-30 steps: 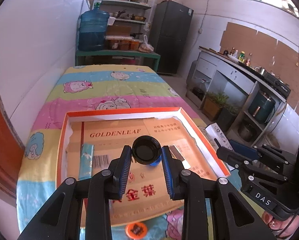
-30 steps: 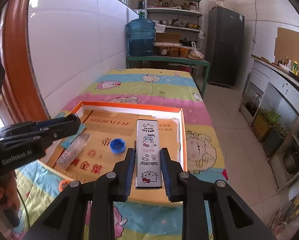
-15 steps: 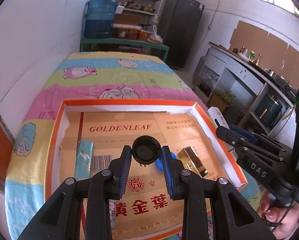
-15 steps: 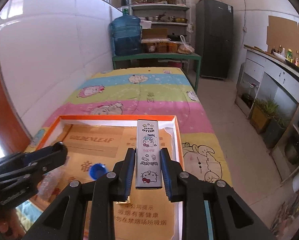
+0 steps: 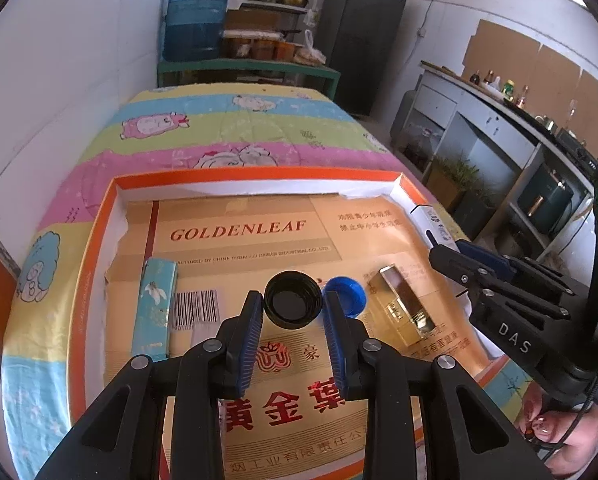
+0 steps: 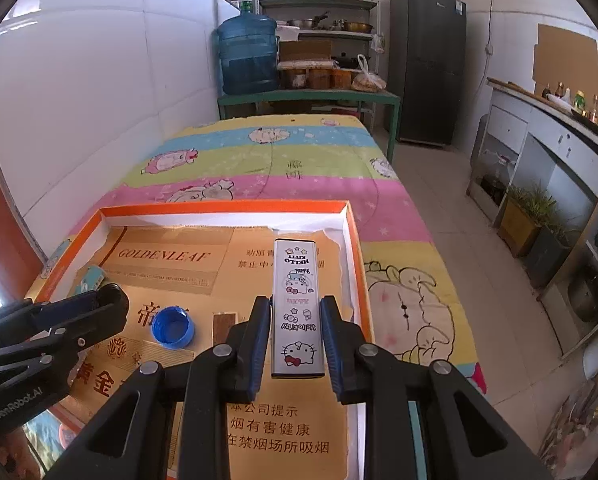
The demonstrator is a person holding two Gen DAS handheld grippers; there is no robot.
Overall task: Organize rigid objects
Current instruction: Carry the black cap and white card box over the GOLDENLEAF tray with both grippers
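Observation:
My left gripper (image 5: 293,312) is shut on a black bottle cap (image 5: 293,299), held over the middle of the orange-rimmed box (image 5: 99,240). My right gripper (image 6: 295,332) is shut on a long white Hello Kitty case (image 6: 298,304), held over the box's right side near its rim (image 6: 355,240). A blue bottle cap (image 5: 349,294) lies on the box floor just right of my left gripper; it also shows in the right wrist view (image 6: 172,326). A gold rectangular box (image 5: 401,306) lies right of it. A teal flowered pack (image 5: 155,304) lies at the box's left.
The box sits on a striped cartoon bedspread (image 6: 283,160) against a white wall on the left. A green shelf with a water jug (image 5: 197,24) stands beyond the bed. A floor aisle and counter (image 6: 559,128) lie to the right.
Both grippers have moved forward over the box with their objects still held. The gold box has come into the left wrist view.

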